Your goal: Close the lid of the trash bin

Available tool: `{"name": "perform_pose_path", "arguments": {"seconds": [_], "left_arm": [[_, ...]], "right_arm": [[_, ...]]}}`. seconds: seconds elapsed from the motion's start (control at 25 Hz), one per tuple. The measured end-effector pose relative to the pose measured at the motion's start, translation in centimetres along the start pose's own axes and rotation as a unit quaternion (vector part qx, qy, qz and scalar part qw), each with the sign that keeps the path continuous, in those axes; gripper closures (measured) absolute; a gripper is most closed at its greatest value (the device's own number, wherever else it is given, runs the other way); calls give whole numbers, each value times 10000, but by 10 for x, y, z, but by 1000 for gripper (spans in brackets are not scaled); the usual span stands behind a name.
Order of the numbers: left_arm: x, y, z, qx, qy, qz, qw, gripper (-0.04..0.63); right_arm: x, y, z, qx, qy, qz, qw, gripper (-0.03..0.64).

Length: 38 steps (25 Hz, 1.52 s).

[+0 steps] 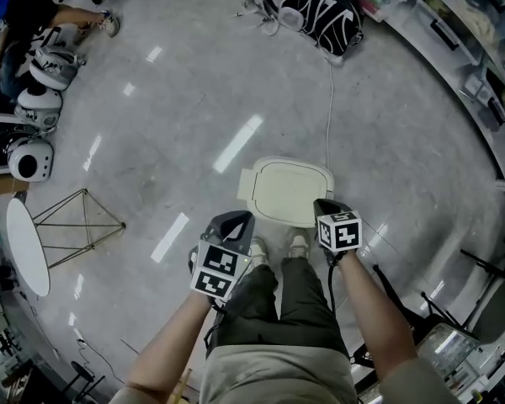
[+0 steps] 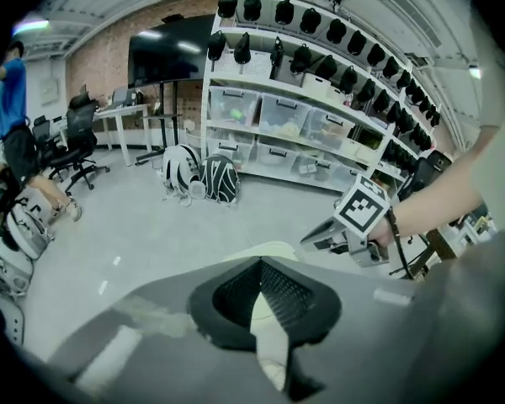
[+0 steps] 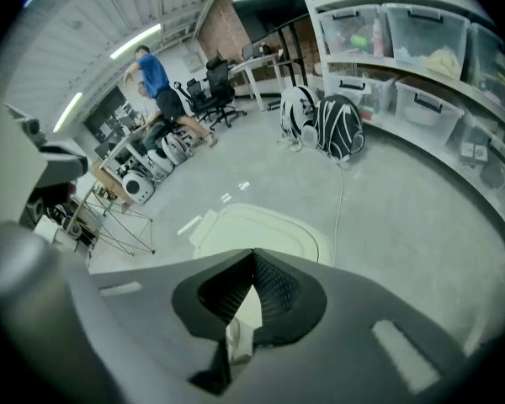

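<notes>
While the person stands on the grey floor (image 1: pixel 194 99), the trash bin (image 1: pixel 330 178) sits just ahead of their shoes (image 1: pixel 297 242), between and slightly beyond the two claws. Its pale lid (image 1: pixel 290 194) lies flat across the top and looks shut, with a small tab sticking out on the person's left side. Neither claw touches it.

The left claw (image 1: pixel 241 218) is held above the near left corner of the bin. In the left gripper view its jaws meet at the tips with nothing between them (image 2: pixel 259 263), and the bin's pale edge shows just past them. The right claw (image 1: pixel 326 204) hovers over the near right corner, and in the right gripper view its jaws are likewise pressed together and empty (image 3: pixel 253 255), with the lid spread out beyond them.

A thin cable (image 1: pixel 329 108) runs across the floor from the bin's far side toward black-and-white backpacks (image 1: pixel 328 11) by the shelves (image 2: pixel 303 124). A wire-frame stand (image 1: pixel 76 221) sits well apart on the left
</notes>
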<state>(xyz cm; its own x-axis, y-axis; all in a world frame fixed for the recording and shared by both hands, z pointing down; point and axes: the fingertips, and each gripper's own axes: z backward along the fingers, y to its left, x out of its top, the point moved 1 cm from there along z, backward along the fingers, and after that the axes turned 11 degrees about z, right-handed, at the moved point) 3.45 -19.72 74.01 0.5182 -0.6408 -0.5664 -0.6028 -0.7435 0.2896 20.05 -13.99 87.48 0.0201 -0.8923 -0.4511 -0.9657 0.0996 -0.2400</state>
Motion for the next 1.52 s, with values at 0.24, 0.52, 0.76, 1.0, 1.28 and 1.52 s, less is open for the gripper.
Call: {"name": "perform_pose_path", "arguments": {"seconds": [0.24, 0.52, 0.76, 1.0, 1.28, 1.52], "left_arm": [[76, -16, 68, 123, -643, -277, 9975, 592], [148, -40, 169, 335, -1409, -482, 9883, 593], [206, -68, 263, 426, -2263, -838, 9695, 593], [240, -100, 353, 510, -3025, -1220, 9439, 592], [255, -141, 428, 622, -3716, -1267, 9176, 593], [241, -149, 449, 828, -3824, -1213, 9123, 592]], "right_arm": [[97, 30, 114, 64, -1111, 216, 9935, 614], [190, 78, 272, 119, -2290, 766, 9703, 614], [244, 134, 398, 198, -3303, 1212, 9359, 614], [262, 189, 499, 246, -4227, 1480, 8938, 614], [263, 230, 579, 146, -4823, 1957, 8538, 614], [263, 242, 609, 131, -4930, 2400, 8362, 614]]}}
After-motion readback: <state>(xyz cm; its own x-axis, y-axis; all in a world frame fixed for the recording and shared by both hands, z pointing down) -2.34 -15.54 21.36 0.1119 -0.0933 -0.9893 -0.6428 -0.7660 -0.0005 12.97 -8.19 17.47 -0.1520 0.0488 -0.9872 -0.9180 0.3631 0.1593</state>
